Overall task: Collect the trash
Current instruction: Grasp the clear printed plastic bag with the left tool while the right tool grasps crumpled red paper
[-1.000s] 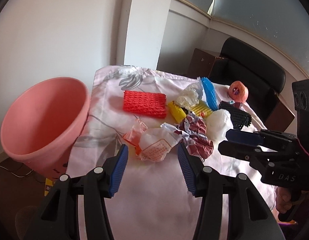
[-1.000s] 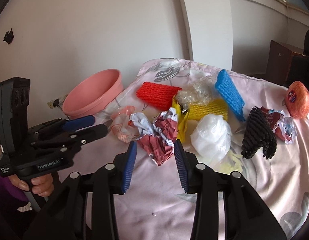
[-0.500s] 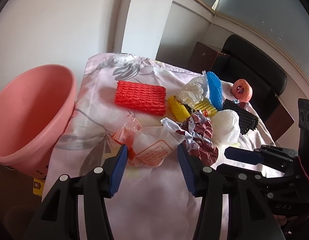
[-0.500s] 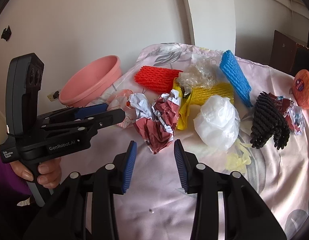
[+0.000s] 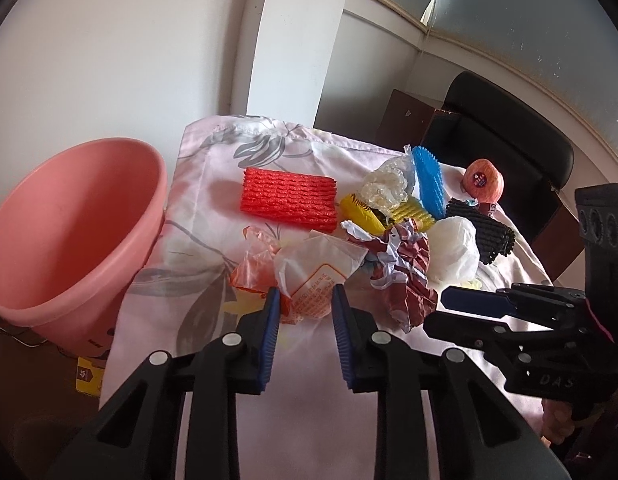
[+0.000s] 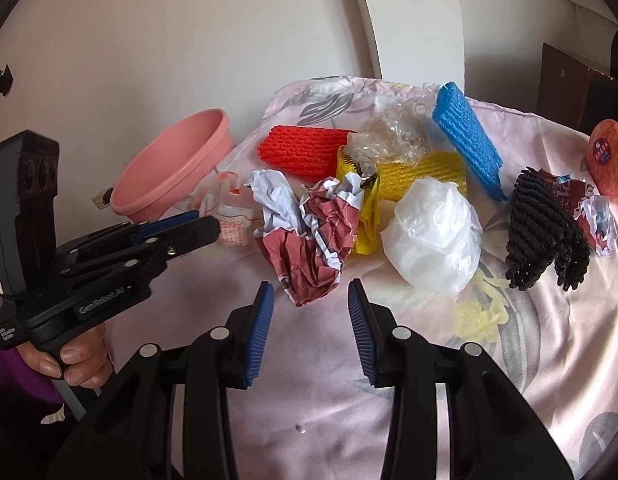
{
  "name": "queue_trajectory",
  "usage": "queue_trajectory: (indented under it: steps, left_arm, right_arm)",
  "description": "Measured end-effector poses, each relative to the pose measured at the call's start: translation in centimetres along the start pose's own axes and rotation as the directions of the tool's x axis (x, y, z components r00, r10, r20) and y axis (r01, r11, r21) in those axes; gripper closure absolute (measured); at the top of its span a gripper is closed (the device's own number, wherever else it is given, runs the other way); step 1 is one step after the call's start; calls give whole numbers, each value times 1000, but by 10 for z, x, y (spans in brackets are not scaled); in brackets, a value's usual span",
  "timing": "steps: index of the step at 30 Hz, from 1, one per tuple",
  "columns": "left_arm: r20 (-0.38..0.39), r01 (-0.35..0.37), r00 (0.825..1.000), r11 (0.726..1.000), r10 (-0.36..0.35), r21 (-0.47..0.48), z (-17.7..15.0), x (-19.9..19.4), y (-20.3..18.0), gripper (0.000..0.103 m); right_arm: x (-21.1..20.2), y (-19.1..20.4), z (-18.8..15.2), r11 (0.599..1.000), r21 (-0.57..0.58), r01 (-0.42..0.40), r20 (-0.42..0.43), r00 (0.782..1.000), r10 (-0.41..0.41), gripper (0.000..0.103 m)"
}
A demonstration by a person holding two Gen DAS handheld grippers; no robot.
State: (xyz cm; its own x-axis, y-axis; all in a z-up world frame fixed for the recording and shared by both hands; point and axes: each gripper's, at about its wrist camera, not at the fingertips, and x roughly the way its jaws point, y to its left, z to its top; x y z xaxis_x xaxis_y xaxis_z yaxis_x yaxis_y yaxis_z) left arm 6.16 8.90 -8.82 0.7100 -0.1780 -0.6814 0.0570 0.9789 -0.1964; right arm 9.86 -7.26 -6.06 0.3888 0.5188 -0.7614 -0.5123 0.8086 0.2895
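Left wrist view: left gripper (image 5: 303, 300) jaws closing around white wrapper (image 5: 317, 276).

**Daylight washes a fisheye scene**

Soft, bright daylight fills both views; faint shadows fall beneath the jaws. Beyond them, the white plastic bag (image 6: 433, 236) glares. Edges bow and darken into black corners; focus holds sharp throughout.

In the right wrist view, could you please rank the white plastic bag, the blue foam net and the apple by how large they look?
1. white plastic bag
2. blue foam net
3. apple, partly cut off by the frame edge, so its rank is unsure.
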Motion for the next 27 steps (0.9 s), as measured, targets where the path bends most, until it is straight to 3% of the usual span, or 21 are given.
queue_trajectory:
  steps: [14,16,17,27]
  left_arm:
    - [51,-12,999,1000,13,-17,-8,-28,7,78]
    - [58,-14,998,1000,15,-18,-8,-32,7,78]
    - [60,-15,998,1000,16,-19,-8,-33,8,78]
    - [93,-22,995,999,24,-29,-7,-44,10,78]
  right_arm:
    - [18,6,9,1000,16,26,-11,1000,-26,64]
    - [18,6,8,999,15,39,-8,999,-38,67]
    - [18,6,8,999,14,40,-10,999,-39,75]
    - [1,9,5,999,6,44,38,998,-44,78]
